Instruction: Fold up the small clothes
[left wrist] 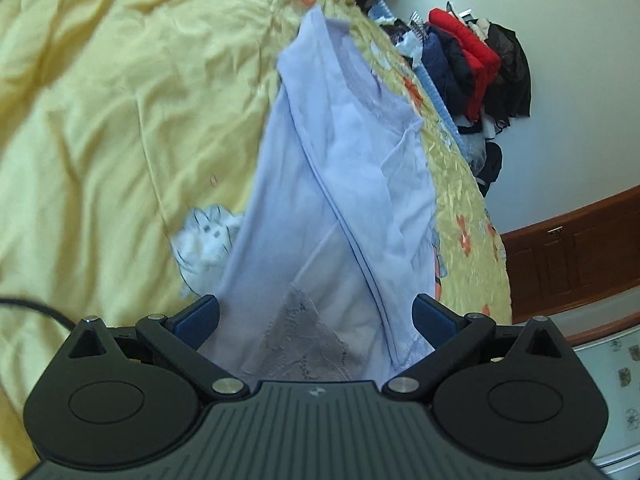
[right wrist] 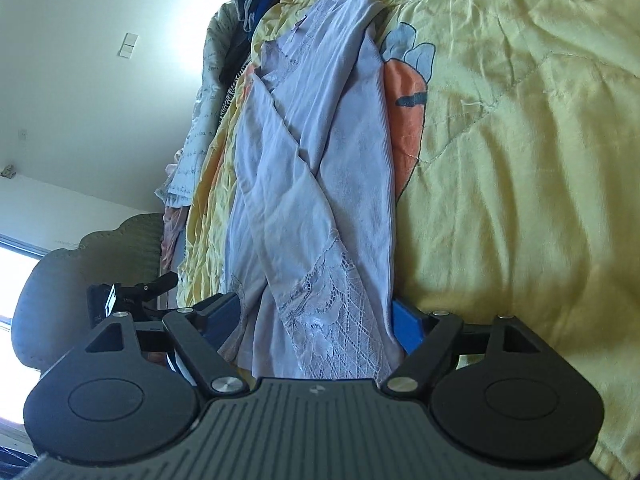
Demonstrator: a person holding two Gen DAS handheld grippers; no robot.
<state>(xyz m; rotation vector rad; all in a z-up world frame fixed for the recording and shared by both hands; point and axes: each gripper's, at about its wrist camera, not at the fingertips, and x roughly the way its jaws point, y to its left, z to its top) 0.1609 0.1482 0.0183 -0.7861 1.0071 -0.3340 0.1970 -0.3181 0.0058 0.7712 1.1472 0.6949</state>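
Very little can be read here. In the right wrist view, a pale hanging cloth [right wrist: 200, 120] at the edge of the bed carries lines of dark cursive script running along its length, but the letters are too small and slanted to make out as words. A small white tag [right wrist: 111, 300] on a black device beside the bed shows dark marks that cannot be read. Each claw body bears a tiny pale emblem at the middle of its ribbed top, in the left wrist view [left wrist: 316, 392] and the right wrist view [right wrist: 315, 391]; it is a symbol, not lettering.
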